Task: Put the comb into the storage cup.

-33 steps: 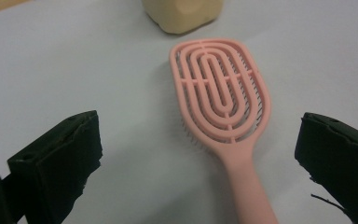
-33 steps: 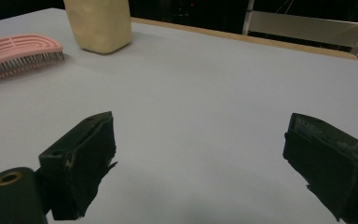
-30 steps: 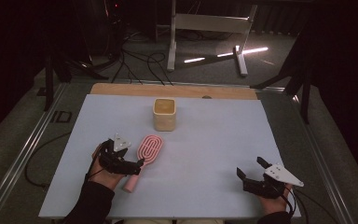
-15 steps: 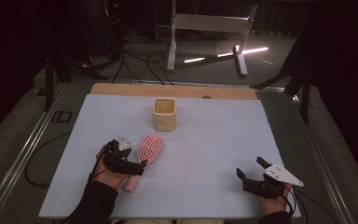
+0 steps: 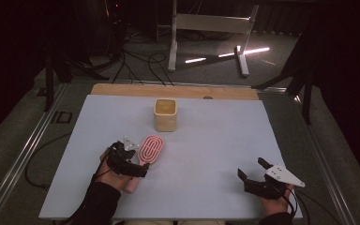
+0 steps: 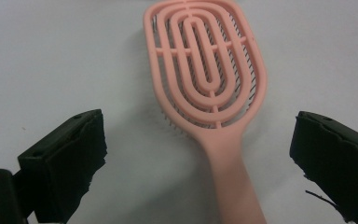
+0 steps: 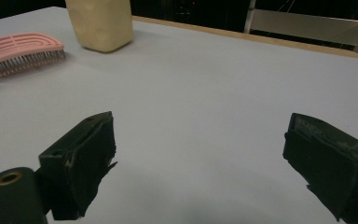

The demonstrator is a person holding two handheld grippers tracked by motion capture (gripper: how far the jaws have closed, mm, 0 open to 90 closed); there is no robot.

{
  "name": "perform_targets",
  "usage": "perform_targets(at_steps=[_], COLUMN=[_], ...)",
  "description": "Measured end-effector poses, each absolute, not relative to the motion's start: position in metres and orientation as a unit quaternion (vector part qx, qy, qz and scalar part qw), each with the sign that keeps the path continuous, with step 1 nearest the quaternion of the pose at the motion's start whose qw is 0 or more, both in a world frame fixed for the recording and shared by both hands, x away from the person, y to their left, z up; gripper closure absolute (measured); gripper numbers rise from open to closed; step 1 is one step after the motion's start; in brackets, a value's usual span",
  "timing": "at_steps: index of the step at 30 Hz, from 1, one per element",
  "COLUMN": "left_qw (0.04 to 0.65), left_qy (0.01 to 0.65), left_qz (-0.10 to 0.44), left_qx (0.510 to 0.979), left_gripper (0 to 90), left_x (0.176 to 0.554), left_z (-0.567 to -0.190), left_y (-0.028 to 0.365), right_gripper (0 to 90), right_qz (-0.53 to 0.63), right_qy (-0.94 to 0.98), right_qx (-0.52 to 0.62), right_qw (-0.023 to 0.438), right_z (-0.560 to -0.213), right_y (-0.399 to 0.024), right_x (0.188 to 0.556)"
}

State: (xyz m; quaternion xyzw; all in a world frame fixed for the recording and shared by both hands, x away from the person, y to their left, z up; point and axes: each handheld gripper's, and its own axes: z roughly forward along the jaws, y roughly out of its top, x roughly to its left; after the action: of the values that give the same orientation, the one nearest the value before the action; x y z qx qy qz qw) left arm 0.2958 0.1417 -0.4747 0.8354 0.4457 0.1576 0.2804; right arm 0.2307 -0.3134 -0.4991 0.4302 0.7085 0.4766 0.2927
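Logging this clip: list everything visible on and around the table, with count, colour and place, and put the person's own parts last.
hairbrush: 1, pink, near-left of the table, bristles down
container: 1, cream, upright, far centre of the table
table: 1, pale grey top with a wooden far edge
stand: 1, white, on the floor beyond the table
cables: several, black, on the floor beyond the table
left gripper: 1, black, open, jaws on either side of the hairbrush handle
right gripper: 1, black, open, near-right, over bare table
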Motion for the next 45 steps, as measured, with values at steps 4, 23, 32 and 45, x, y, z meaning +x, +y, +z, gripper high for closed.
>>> perform_targets(at_steps=[4,23,32,45], left_qw=[0.274,0.250,0.228,0.213], left_qy=[0.446,0.454,0.459,0.468], left_qz=[0.152,0.128,0.131,0.110], left_qx=[0.838,0.846,0.848,0.850], left_gripper=[5.0,10.2,20.0,45.7], left_x=[0.297,0.301,0.302,0.304], left_z=[-0.476,-0.484,-0.486,-0.488], left_y=[0.139,0.133,0.128,0.128], right_gripper=[8.9,8.9,8.9,8.9], right_qz=[0.475,0.471,0.467,0.465], right_qy=[0.710,0.711,0.712,0.712], right_qx=[0.429,0.434,0.437,0.439], right_qw=[0.293,0.290,0.288,0.290], right_z=[-0.499,-0.501,-0.501,-0.501], right_y=[-0.313,-0.313,-0.313,-0.314], right_x=[0.231,0.232,0.233,0.233])
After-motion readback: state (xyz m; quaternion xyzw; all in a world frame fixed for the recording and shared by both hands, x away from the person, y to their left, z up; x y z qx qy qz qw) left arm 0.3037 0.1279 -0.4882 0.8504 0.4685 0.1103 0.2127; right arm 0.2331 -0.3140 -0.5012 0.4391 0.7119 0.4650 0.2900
